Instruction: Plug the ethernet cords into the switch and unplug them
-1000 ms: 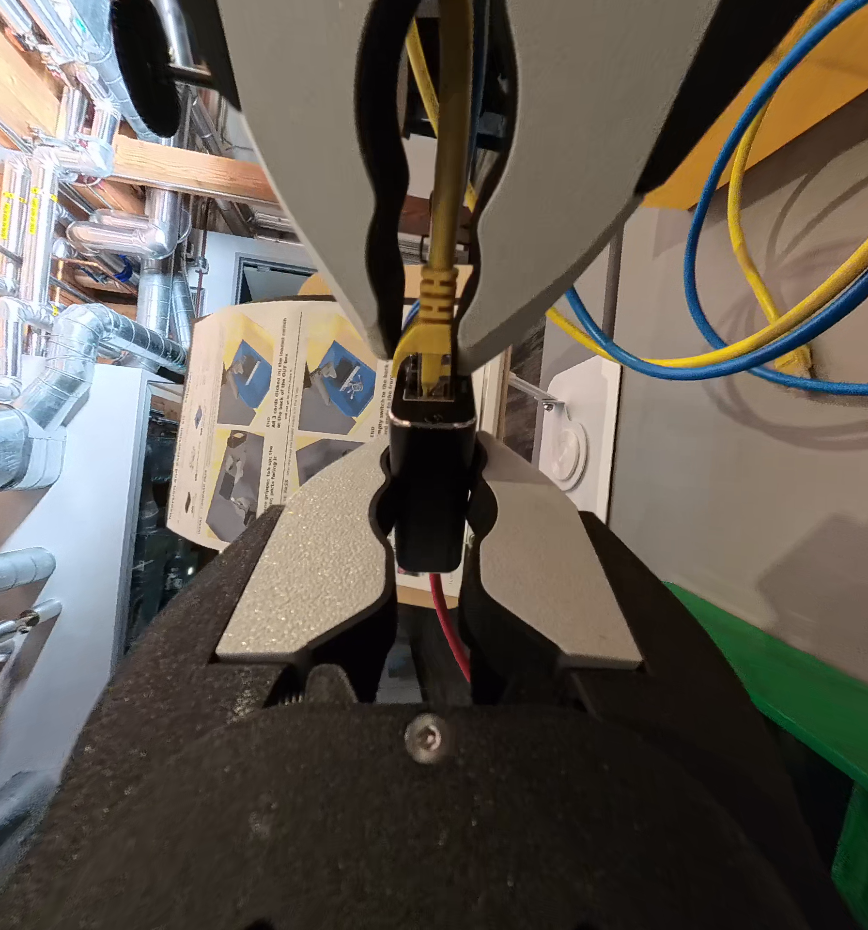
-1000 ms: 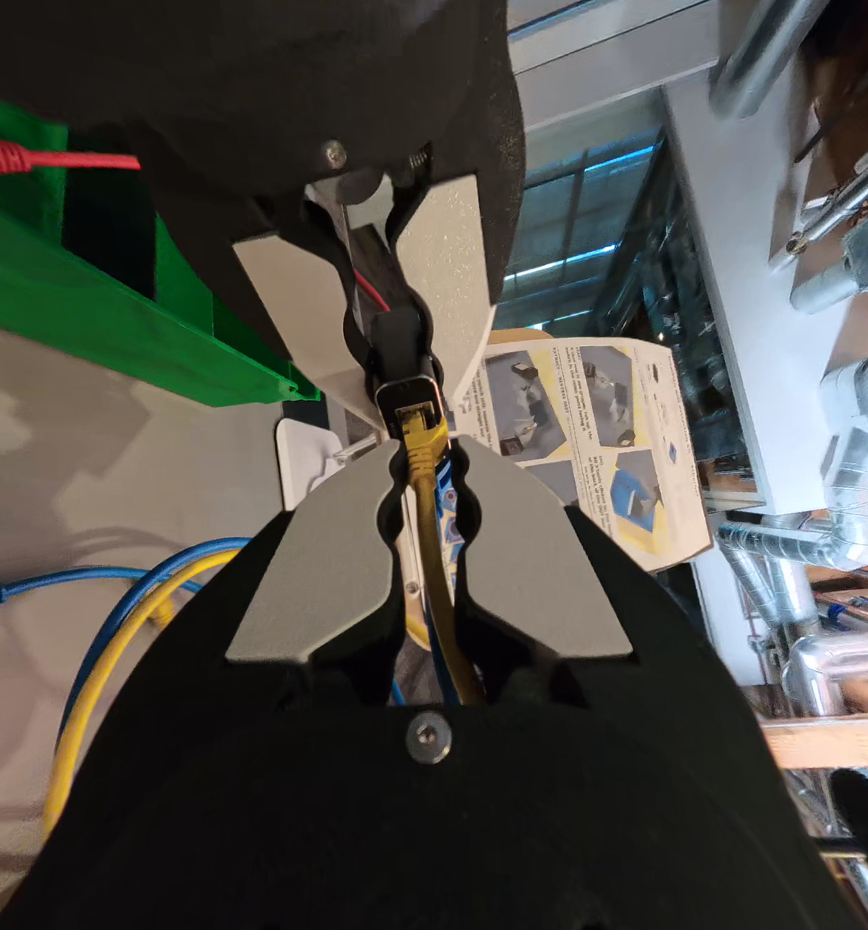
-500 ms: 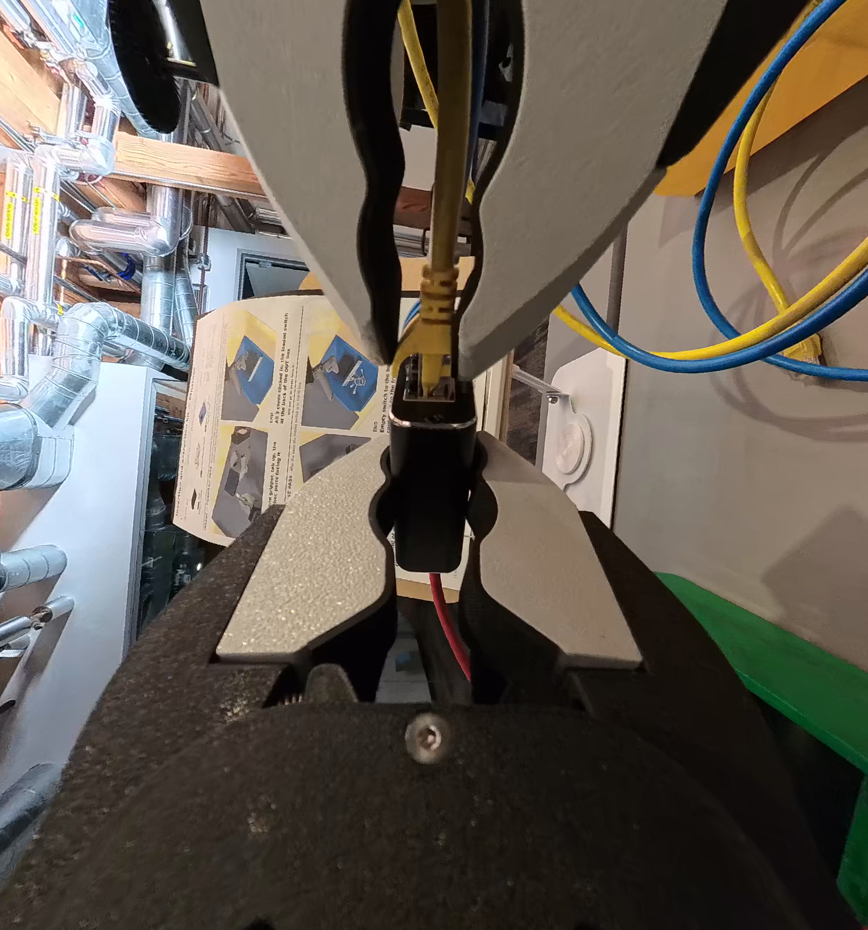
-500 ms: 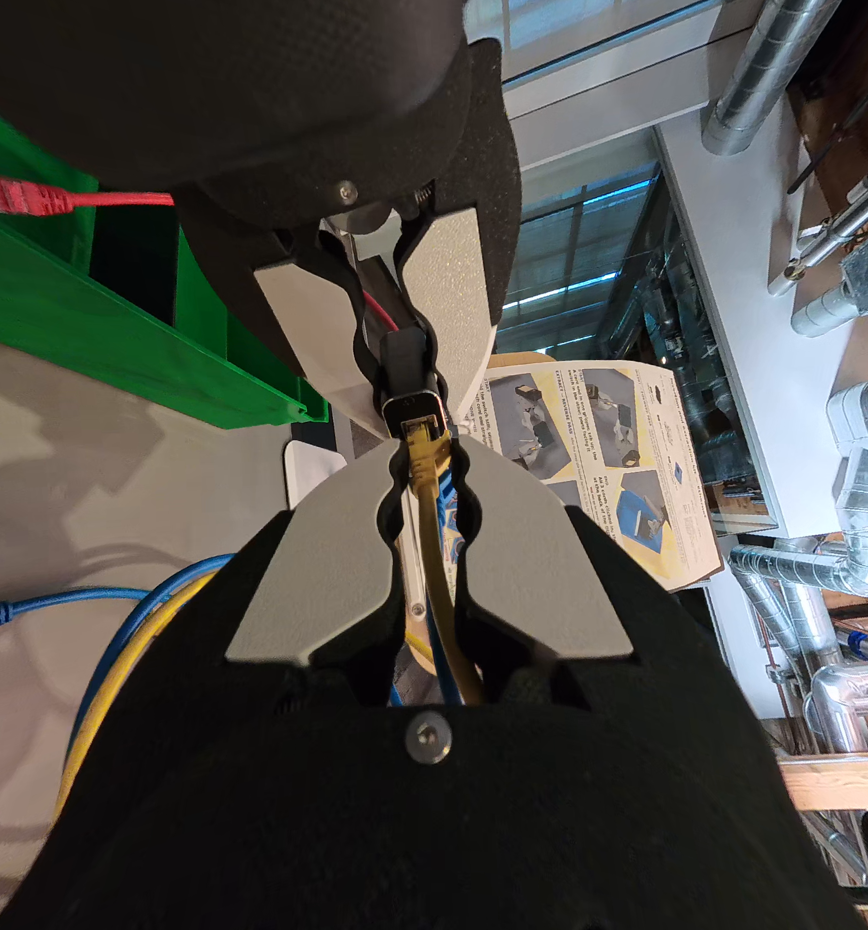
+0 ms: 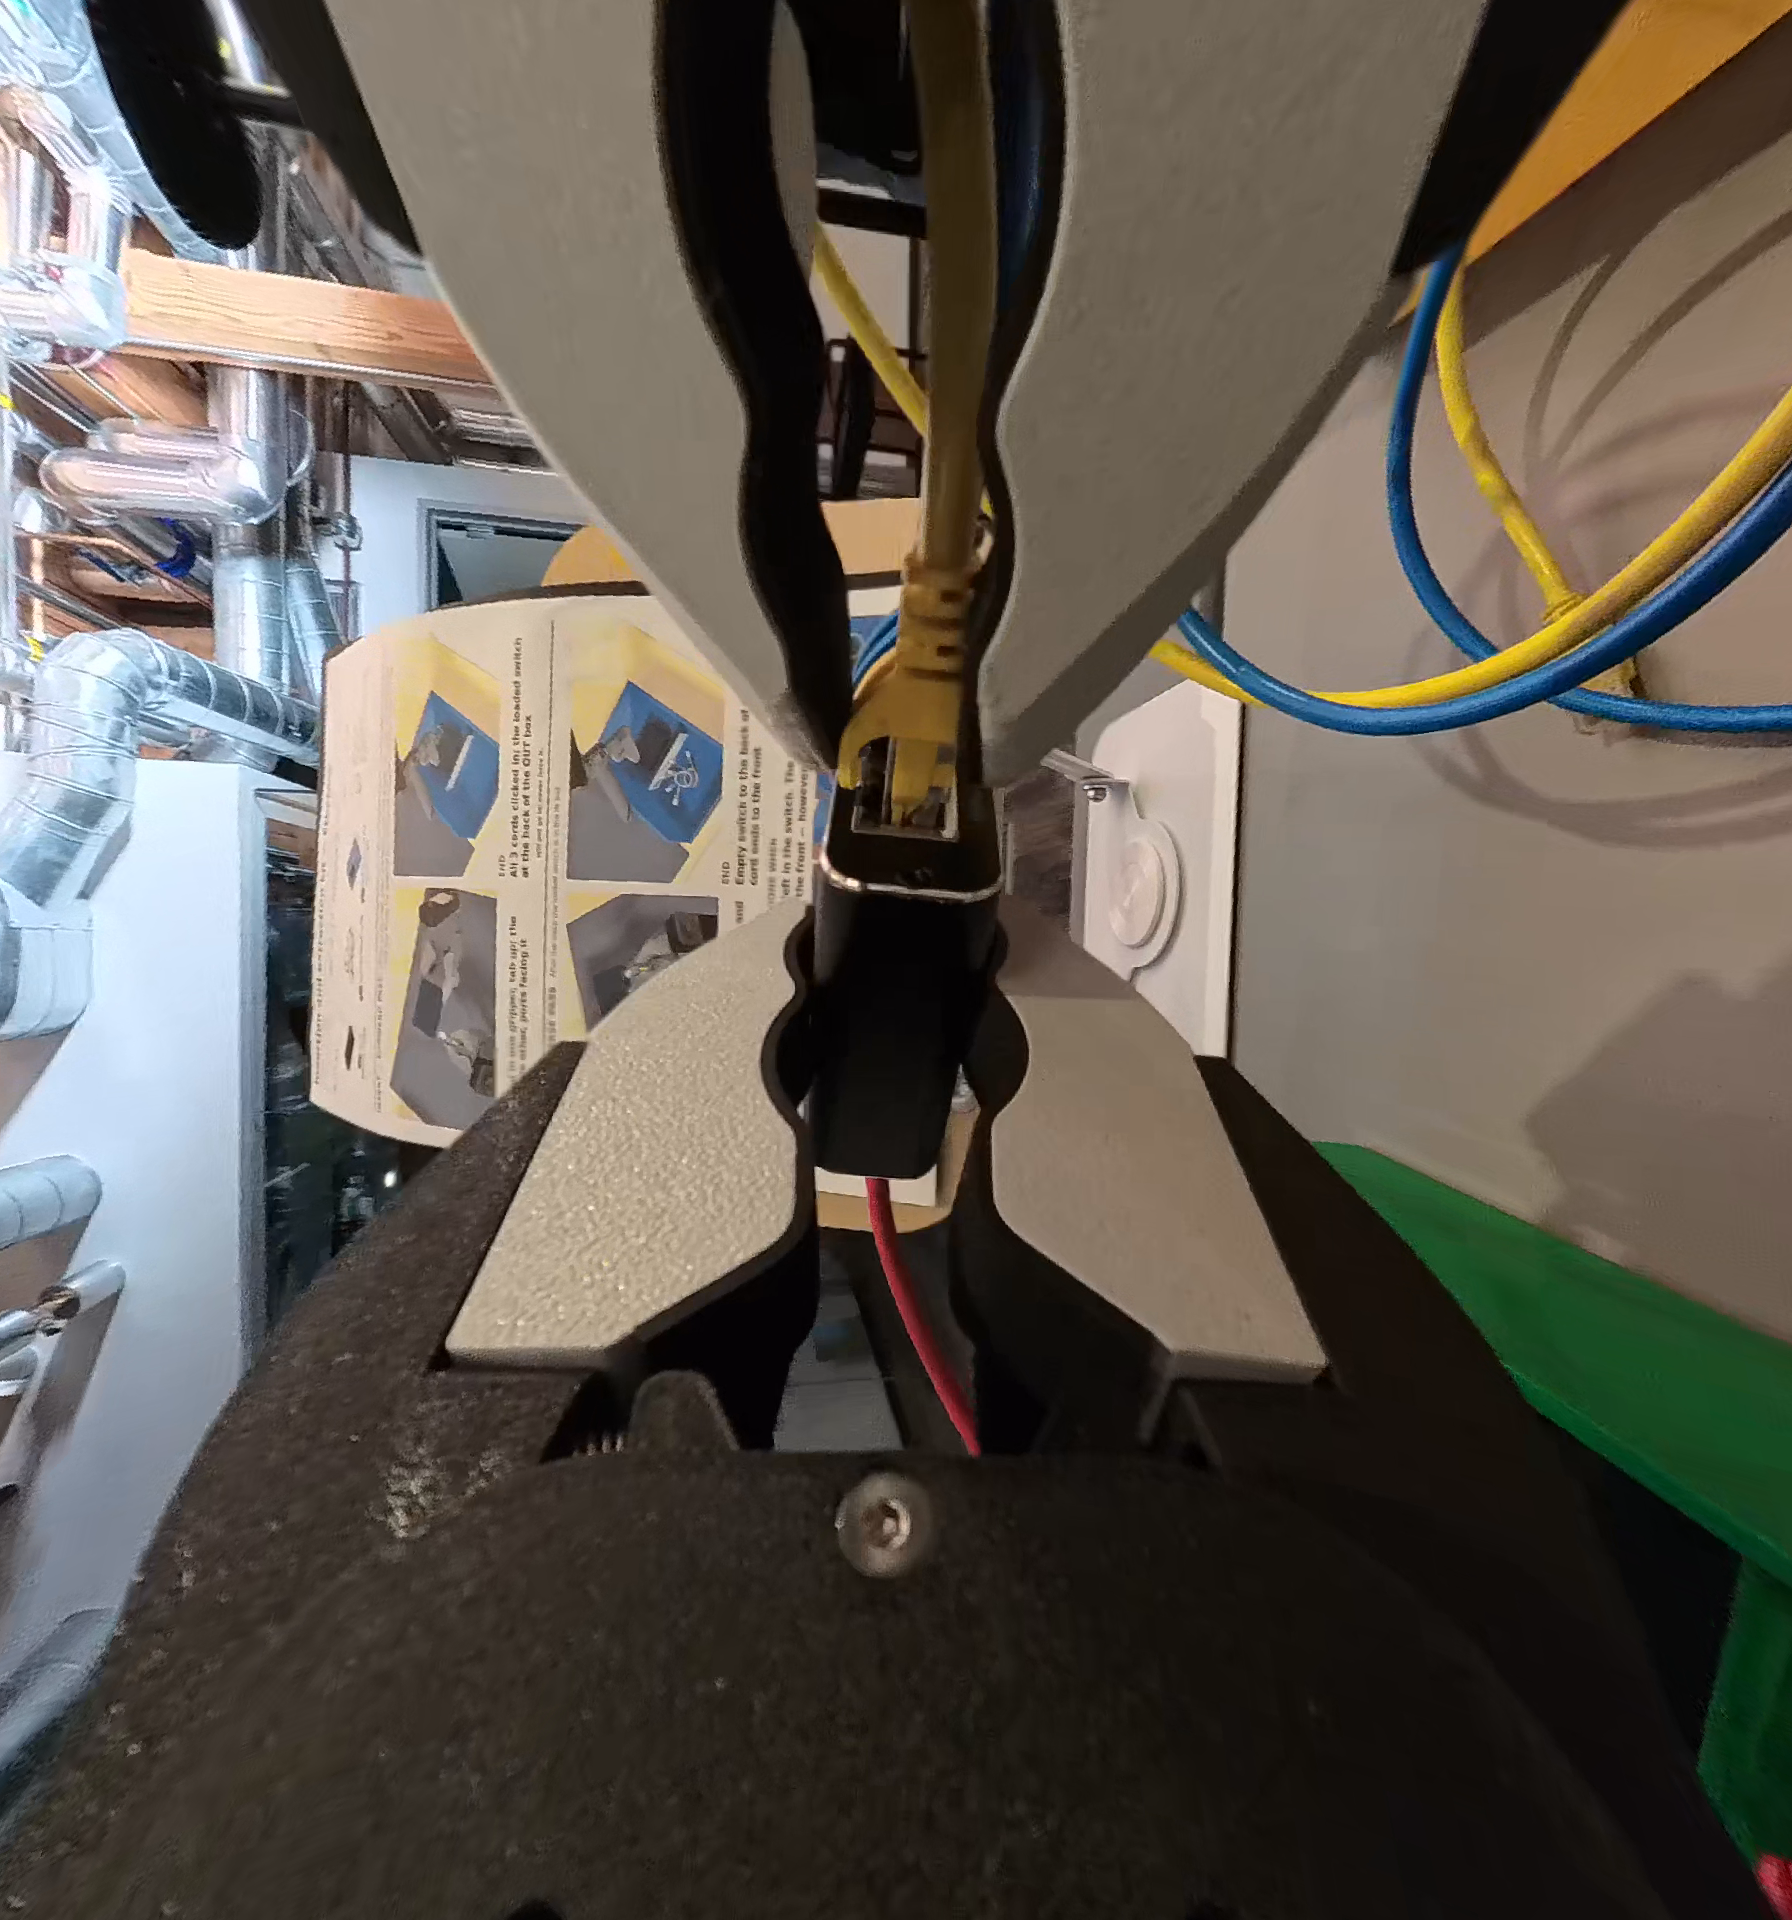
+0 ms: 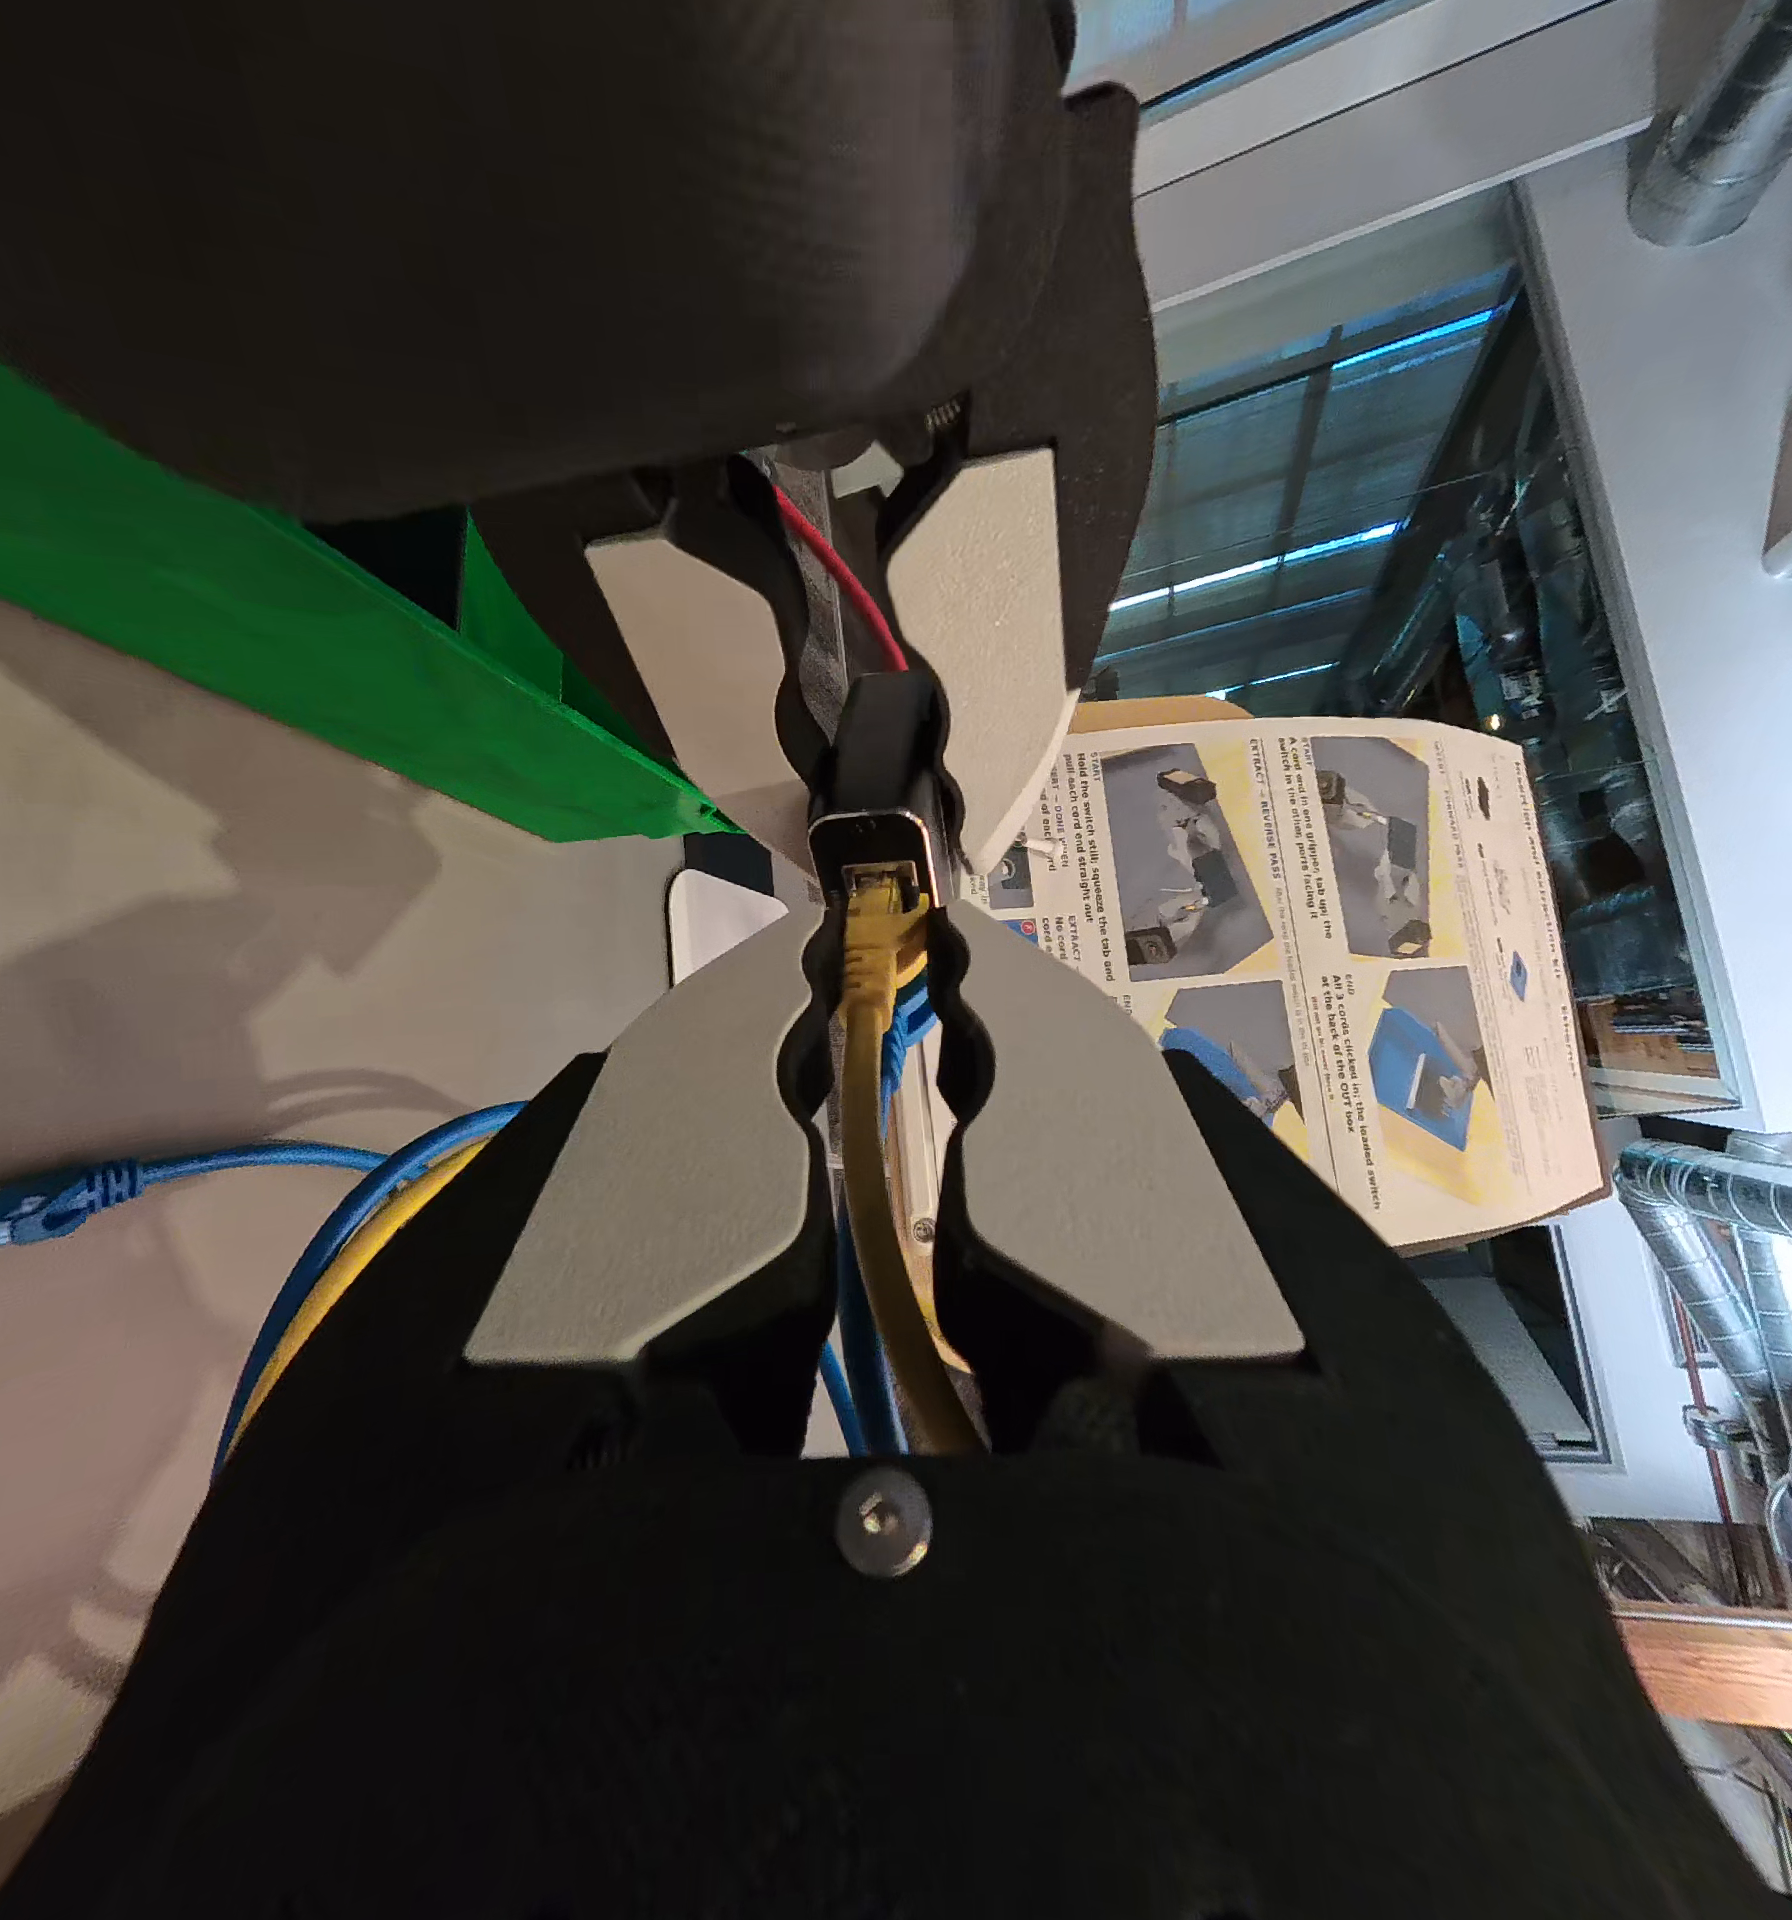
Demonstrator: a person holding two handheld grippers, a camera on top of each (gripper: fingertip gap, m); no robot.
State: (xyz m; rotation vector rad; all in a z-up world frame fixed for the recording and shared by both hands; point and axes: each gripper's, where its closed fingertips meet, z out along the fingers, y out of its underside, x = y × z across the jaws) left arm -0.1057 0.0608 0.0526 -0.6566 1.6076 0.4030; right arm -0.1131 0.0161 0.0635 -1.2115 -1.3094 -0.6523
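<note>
Your left gripper (image 5: 907,997) had its fingers pinching the black switch (image 5: 902,997) by its sides, port end forward, a red cord (image 5: 918,1320) trailing from its back. Facing it, your right gripper (image 6: 876,966) had its fingers clamped on the yellow cord's plug (image 6: 876,935), which sat in the port. You looked to be seating or pulling it; next, squeeze the tab and draw straight out, or push in straight until it latches.

Wrist views face each other closely — seemingly tilted sideways — sharing the switch (image 5: 907,997).
</note>
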